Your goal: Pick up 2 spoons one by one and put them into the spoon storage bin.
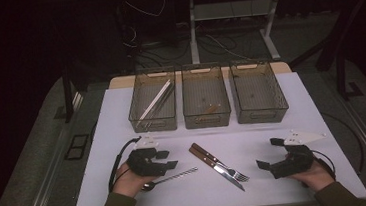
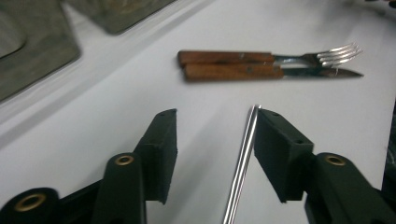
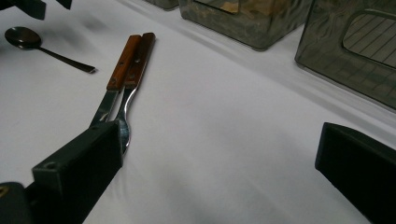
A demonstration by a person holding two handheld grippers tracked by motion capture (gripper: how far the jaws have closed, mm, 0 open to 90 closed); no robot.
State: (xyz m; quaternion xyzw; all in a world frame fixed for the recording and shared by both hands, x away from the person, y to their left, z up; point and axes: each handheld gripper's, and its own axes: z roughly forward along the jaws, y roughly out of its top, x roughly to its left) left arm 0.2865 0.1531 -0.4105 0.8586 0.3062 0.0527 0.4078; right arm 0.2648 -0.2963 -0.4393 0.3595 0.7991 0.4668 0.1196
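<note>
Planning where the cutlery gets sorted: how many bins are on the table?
3, in a row along the table's far edge: the left bin holds chopsticks, the middle bin has small brown bits, and the right bin looks empty.

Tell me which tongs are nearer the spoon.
Left. The left tongs stand open right over the spoon, its handle running between the jaws in the left gripper view. The right tongs sit across the table, beyond the knife and fork.
</note>
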